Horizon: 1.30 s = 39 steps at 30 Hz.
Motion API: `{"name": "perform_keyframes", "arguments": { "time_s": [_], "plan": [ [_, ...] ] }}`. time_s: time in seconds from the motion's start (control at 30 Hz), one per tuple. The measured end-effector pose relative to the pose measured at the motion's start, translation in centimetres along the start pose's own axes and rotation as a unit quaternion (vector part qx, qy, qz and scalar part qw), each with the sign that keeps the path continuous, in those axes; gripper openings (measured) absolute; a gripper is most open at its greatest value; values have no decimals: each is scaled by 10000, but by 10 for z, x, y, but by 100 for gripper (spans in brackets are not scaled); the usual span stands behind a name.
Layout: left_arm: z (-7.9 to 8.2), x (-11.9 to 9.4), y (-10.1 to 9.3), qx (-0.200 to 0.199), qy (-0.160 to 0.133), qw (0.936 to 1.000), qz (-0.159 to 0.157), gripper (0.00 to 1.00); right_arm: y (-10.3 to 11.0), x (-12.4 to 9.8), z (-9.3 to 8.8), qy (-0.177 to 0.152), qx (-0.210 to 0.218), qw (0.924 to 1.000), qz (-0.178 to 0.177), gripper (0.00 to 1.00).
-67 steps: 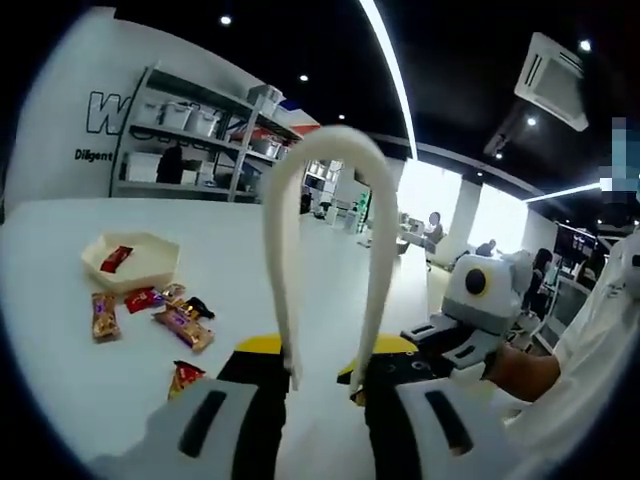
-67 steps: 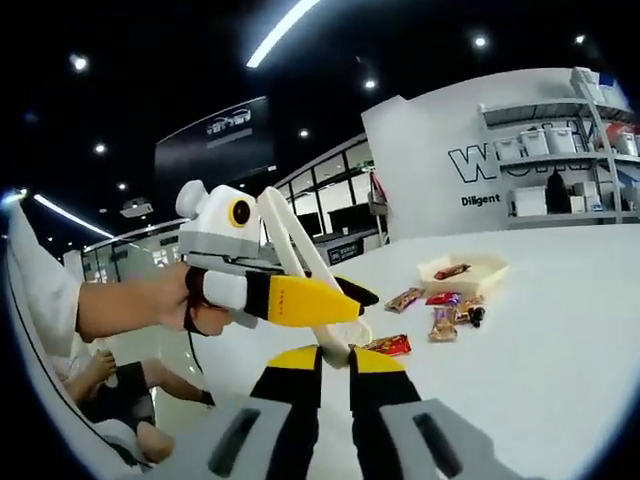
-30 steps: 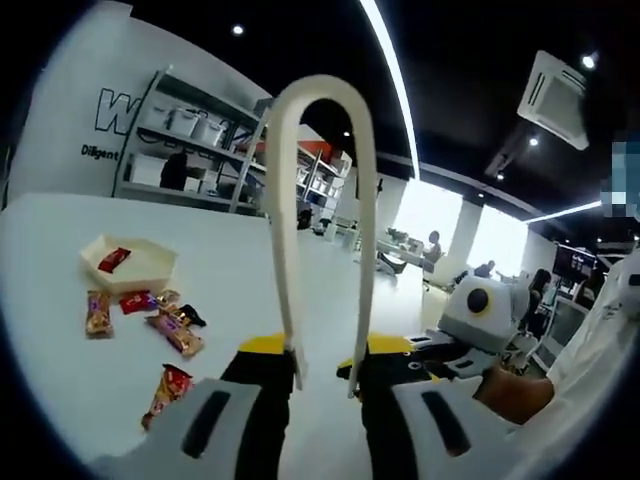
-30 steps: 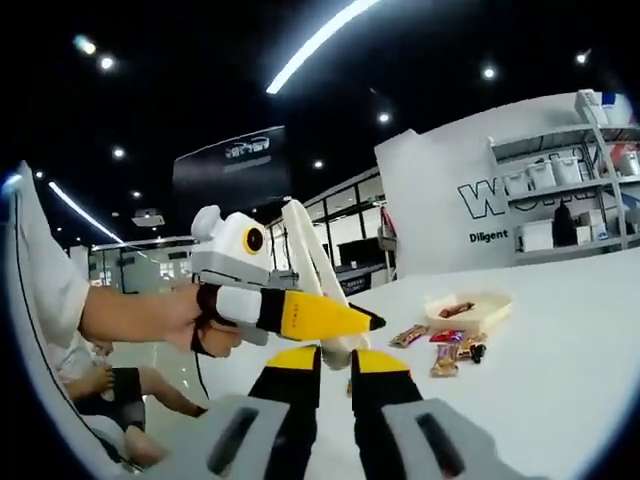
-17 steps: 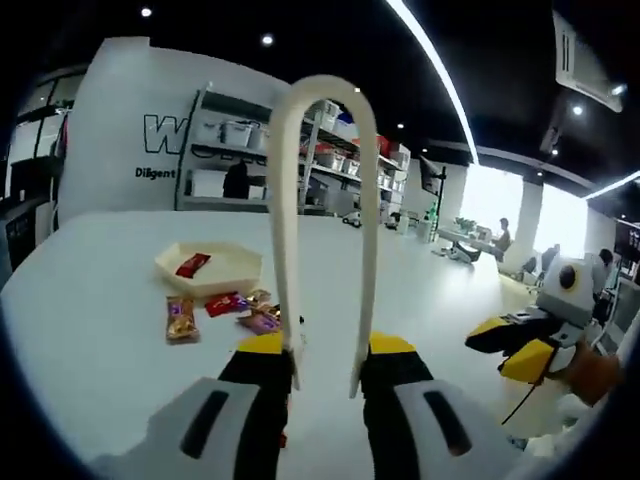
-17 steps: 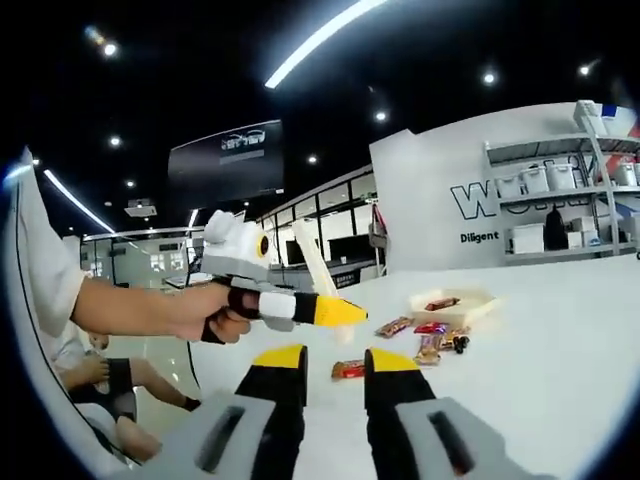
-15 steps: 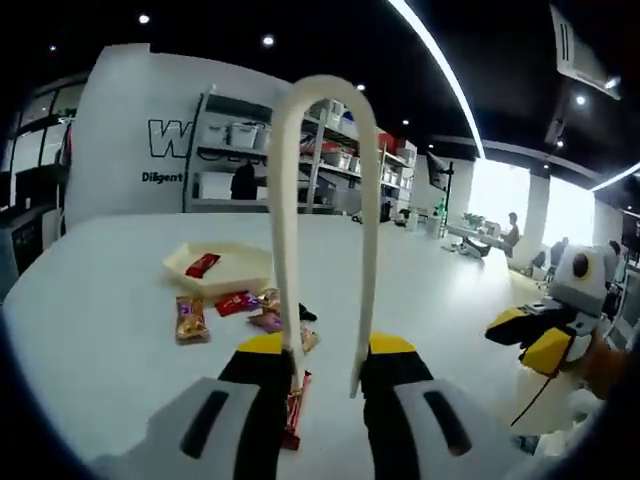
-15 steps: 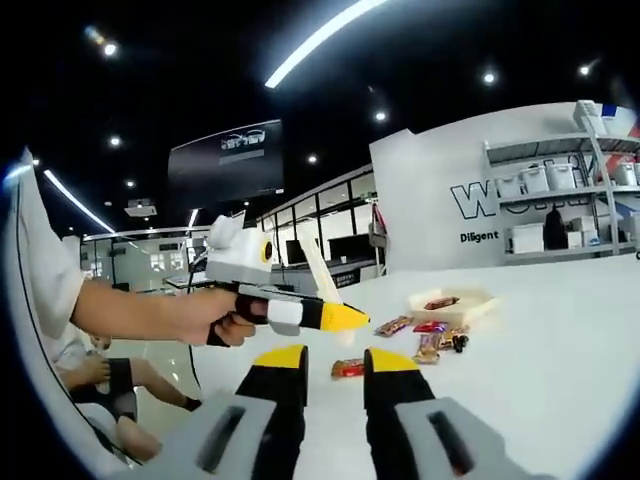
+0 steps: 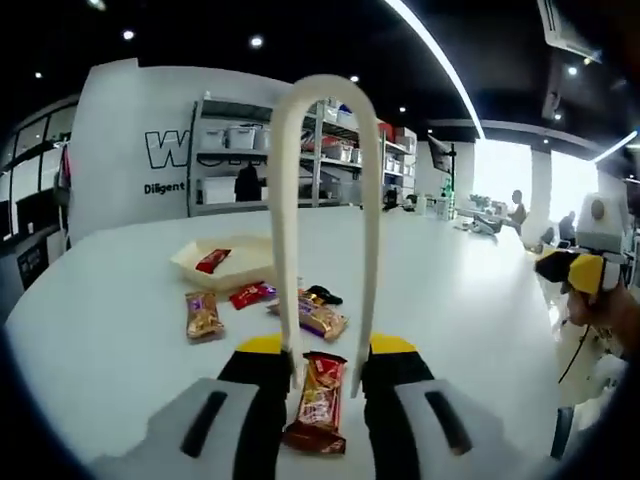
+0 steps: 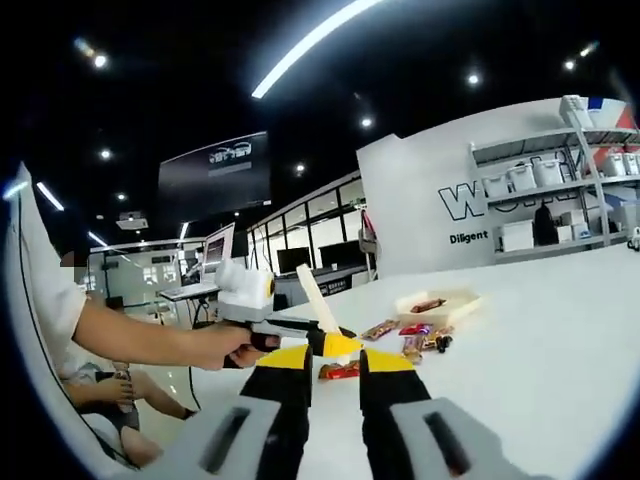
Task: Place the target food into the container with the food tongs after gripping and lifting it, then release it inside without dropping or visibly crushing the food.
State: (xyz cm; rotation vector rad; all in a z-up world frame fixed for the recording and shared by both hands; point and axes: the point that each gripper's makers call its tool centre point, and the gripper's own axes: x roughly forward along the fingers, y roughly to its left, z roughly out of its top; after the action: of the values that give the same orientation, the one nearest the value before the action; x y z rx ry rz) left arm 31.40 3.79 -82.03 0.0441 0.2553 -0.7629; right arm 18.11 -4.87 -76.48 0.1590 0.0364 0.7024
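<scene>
We held the left gripper (image 9: pixel 325 372) clamped on cream plastic tongs (image 9: pixel 325 210), a tall smooth arch. Right gripper (image 10: pixel 333 372): jaws spread, empty. Glossy crinkled snack bars (image 9: pixel 315 318) lay loose on the white table (image 9: pixel 110 330) beside a shallow hexagonal tray (image 9: pixel 235 262) holding one red bar (image 9: pixel 211 261). Wide bare tabletop lay right.

The left gripper (image 9: pixel 325 375) rises from the bottom of the left gripper view, its yellow-tipped black jaws closed onto the two legs of the white tongs (image 9: pixel 325 150), which arch upward between them; in the right gripper view the same gripper (image 10: pixel 335 343) is held out level by a hand (image 10: pixel 225 345) on a bare forearm below a white sleeve; the right gripper (image 10: pixel 335 375) has its jaws parted with nothing between them, and it appears at the right edge of the left gripper view (image 9: pixel 575 270).
</scene>
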Motion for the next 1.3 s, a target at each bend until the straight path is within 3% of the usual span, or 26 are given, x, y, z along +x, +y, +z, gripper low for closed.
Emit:
{"name": "perform_keyframes", "arguments": {
  "time_s": [0.23, 0.7, 0.9, 0.97, 1.13, 1.3],
  "plan": [
    [-8, 6, 4, -151, 100, 9998, -78, 27, -2, 0, -3, 28, 63, 10000, 2, 9],
    [-20, 13, 6, -39, 275, 9995, -131, 28, -10, 0, -9, 98, 70, 9999, -68, 8],
    [-23, 13, 5, -18, 317, 9994, -149, 27, -24, -4, -27, 481, -330, 9978, -311, 14],
    [-23, 13, 5, 3, 318, 9994, -156, 26, -29, -6, -29, 520, -328, 9975, -357, 20],
    [-24, 13, 6, 29, 318, 9994, -143, 24, -41, -10, -39, 703, -617, 9939, -582, 57],
    [-25, 12, 9, -44, 322, 9993, -186, 22, -45, -13, -47, 831, -716, 9920, -632, 73]
  ]
}}
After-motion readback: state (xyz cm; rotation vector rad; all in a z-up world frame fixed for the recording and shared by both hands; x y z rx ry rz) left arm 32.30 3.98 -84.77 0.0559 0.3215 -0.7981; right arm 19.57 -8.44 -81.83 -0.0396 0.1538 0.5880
